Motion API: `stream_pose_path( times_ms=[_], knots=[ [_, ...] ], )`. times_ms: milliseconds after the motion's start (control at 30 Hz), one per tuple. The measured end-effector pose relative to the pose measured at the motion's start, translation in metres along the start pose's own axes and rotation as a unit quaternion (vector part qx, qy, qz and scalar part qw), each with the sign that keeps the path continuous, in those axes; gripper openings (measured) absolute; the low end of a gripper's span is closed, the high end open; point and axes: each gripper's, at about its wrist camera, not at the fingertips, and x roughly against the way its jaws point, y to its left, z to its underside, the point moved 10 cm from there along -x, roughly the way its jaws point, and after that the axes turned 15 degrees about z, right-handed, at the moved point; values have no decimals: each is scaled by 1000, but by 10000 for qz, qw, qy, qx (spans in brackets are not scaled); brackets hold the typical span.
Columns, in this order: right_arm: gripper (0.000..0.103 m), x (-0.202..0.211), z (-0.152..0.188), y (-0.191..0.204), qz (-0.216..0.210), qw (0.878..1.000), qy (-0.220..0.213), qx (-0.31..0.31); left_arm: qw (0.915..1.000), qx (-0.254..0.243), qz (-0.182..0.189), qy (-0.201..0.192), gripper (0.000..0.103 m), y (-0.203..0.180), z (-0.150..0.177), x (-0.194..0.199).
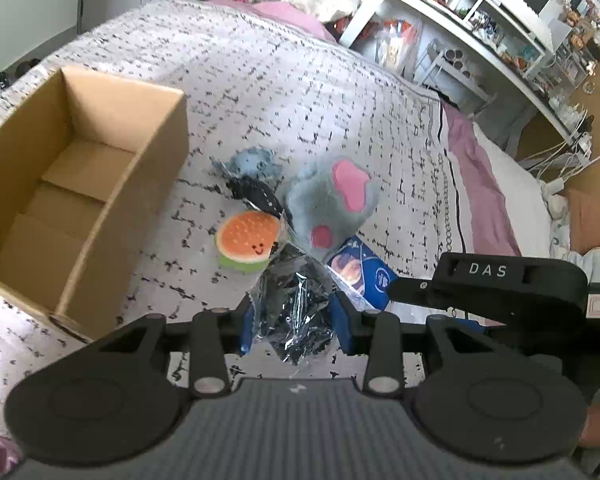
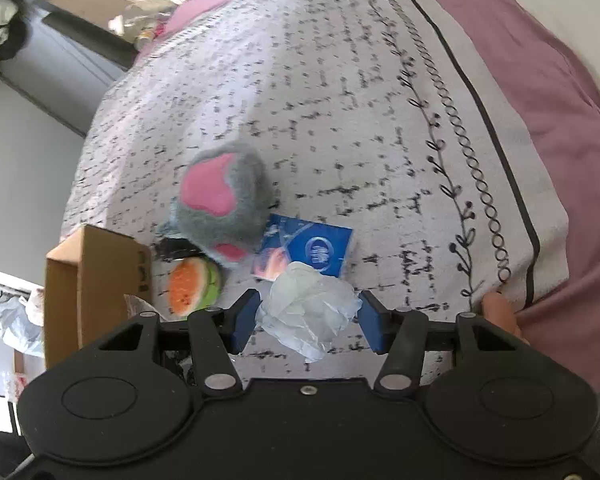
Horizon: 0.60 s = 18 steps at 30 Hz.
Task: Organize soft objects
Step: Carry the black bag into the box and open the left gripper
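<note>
On the patterned bedspread lie a grey plush with pink patches [image 1: 332, 200] [image 2: 220, 196], an orange burger squishy [image 1: 247, 242] [image 2: 194, 286], a blue fuzzy item with a black piece [image 1: 250, 172] and a blue packet [image 1: 360, 268] [image 2: 306, 252]. My left gripper [image 1: 296, 316] is shut on a clear bag of black items [image 1: 296, 304]. My right gripper [image 2: 306, 322] is open, its jaws on either side of a crumpled white-blue plastic wad [image 2: 308, 312]. An open cardboard box [image 1: 68, 184] [image 2: 88, 280] stands at the left and is empty.
The right gripper's body [image 1: 500, 288] shows at the right of the left wrist view. White shelves crowded with small items [image 1: 480, 12] stand beyond the bed. A pink sheet [image 2: 560, 120] covers the bed's right side.
</note>
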Motion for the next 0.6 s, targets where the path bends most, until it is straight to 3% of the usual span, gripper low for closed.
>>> stream_pose_path(
  times_ms=[600],
  knots=[
    [53, 60, 13, 59, -63, 9936, -678, 896, 9971, -7, -290, -705, 38, 15, -23, 76]
  ],
)
